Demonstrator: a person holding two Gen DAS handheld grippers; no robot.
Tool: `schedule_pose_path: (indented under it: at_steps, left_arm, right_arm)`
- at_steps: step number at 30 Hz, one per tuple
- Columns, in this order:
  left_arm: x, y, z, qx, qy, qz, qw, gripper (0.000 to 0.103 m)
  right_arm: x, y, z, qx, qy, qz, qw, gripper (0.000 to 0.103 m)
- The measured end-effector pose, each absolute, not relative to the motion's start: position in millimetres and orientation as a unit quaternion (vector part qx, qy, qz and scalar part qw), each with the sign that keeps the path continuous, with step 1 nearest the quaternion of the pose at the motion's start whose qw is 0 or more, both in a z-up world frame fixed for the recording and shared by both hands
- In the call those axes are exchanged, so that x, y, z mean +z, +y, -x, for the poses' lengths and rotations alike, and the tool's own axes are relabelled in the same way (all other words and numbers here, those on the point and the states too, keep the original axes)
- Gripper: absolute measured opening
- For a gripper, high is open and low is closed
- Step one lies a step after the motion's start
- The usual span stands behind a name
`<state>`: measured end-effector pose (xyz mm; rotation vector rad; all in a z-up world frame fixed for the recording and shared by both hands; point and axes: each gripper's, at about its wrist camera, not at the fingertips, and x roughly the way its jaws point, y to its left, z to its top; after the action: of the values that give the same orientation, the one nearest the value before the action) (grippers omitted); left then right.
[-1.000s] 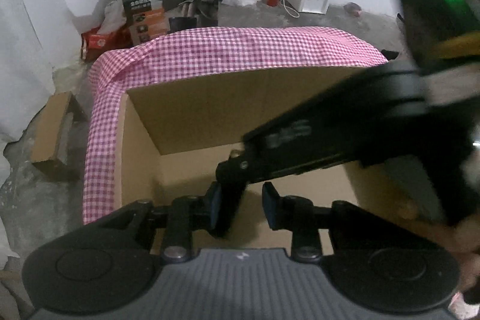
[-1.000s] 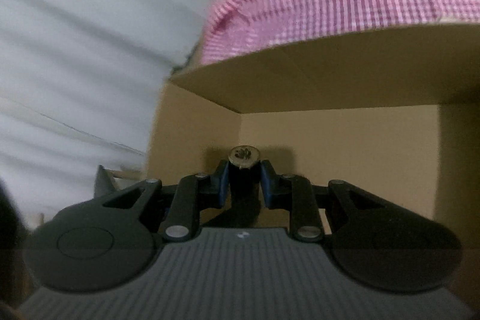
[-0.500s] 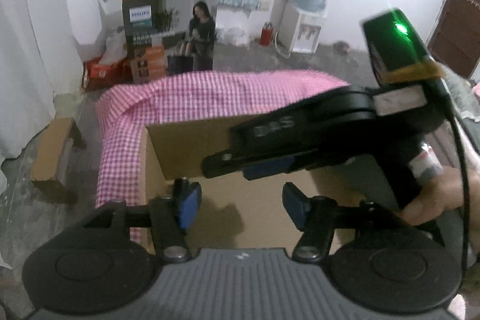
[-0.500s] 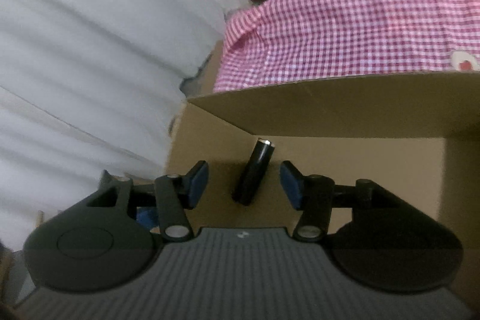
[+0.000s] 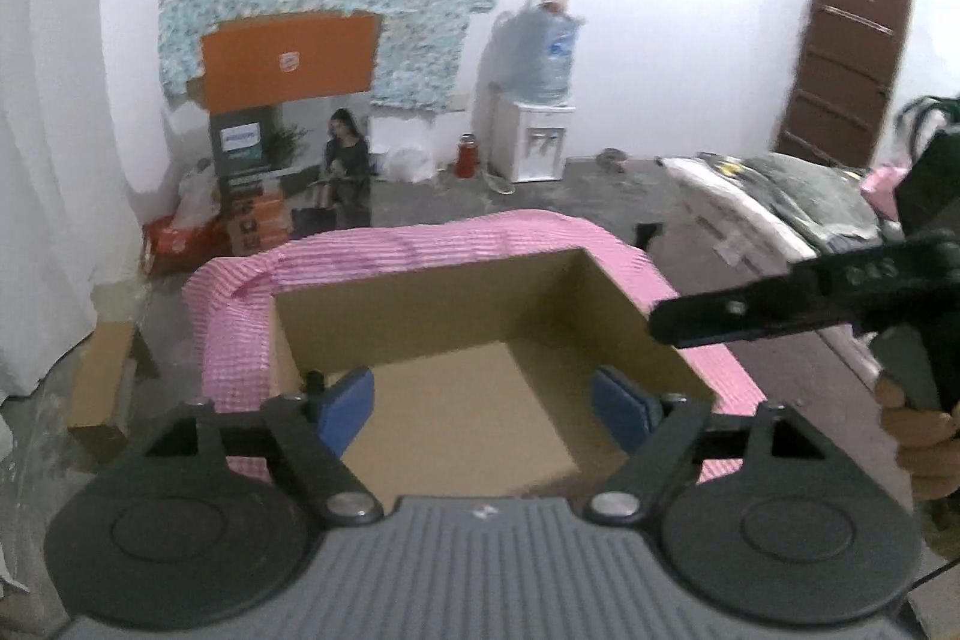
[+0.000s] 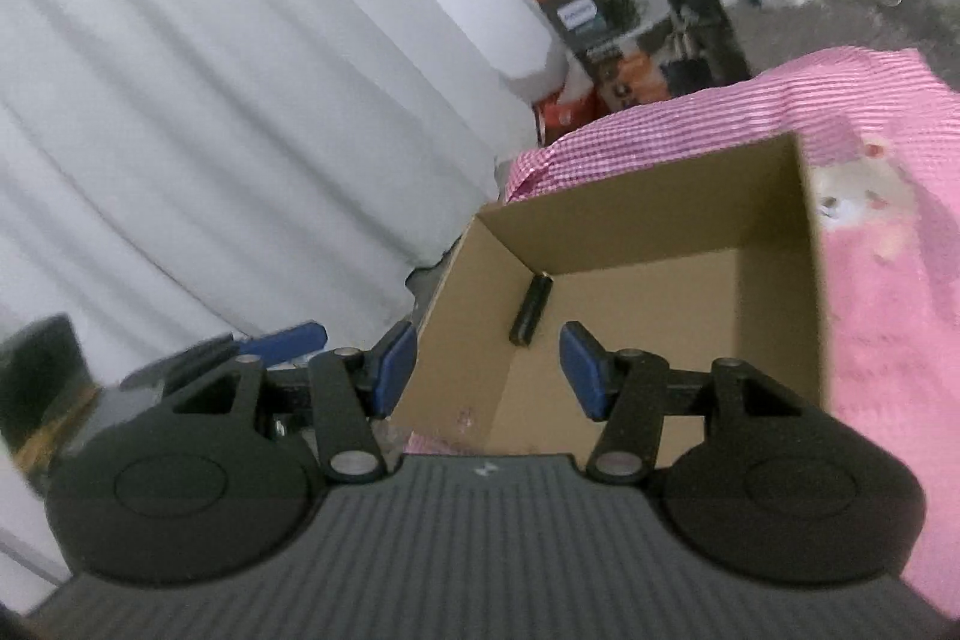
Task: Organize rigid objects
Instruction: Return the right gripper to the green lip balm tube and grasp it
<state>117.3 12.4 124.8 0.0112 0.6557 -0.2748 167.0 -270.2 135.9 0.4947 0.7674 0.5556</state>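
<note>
Box [image 6: 774,232] rim clear | cylinder [image 6: 530,307] at inner wall | tongs [image 6: 489,370] spread, empty

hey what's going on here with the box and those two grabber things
A person holds a tool in each hand above an open cardboard box on a pink checked cloth. A small black cylinder lies in the box by its wall. The left tool, whose jaws have just been opening, and the right tool are both open and empty.

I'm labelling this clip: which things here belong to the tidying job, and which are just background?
Job:
cardboard box
black cylinder lying in the box
left gripper, right gripper, both open

Background:
pink checked cloth
water dispenser
orange carton
brown door
</note>
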Motion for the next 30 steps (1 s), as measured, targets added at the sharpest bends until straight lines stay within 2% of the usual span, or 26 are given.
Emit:
schedule_pose_path:
  at_steps: [5, 9, 11, 15, 18, 23, 26, 30]
  left_arm:
    - [100.7, -19.8, -76.6, -0.187, 0.323, -0.010, 0.928, 0.086]
    - [63.5, -56.3, -60.0, -0.220, 0.329, -0.033, 0.918, 0.086]
    - [40.0, -78.0, -56.2, -0.230, 0.336, -0.049, 0.912, 0.085]
    - [-0.7, -111.3, -52.1, -0.233, 0.355, -0.078, 0.902, 0.080]
    - [-22.2, -127.3, -52.6, -0.240, 0.365, -0.088, 0.895, 0.067]
    - [-46.0, -143.0, -61.5, -0.241, 0.378, -0.112, 0.887, 0.040]
    - [-57.4, -149.4, -68.8, -0.237, 0.392, -0.122, 0.880, 0.031]
    - [-64.7, -149.0, -74.0, -0.243, 0.402, -0.115, 0.875, 0.028]
  right_arm:
    - [103.7, -307.0, -86.0, 0.224, 0.347, -0.245, 0.877, 0.052]
    - [62.7, -324.1, -51.0, 0.170, 0.365, -0.247, 0.882, 0.052]
    - [36.7, -325.4, -48.0, 0.147, 0.383, -0.246, 0.878, 0.050]
    - [-1.9, -328.6, -48.8, 0.107, 0.415, -0.241, 0.871, 0.036]
    - [-19.9, -327.5, -55.1, 0.100, 0.436, -0.237, 0.862, 0.028]
    - [-28.8, -309.4, -83.6, 0.094, 0.451, -0.212, 0.862, 0.023]
    - [-35.8, -298.6, -94.7, 0.095, 0.459, -0.193, 0.862, 0.022]
    - [-38.3, -289.0, -100.6, 0.101, 0.470, -0.168, 0.860, 0.019]
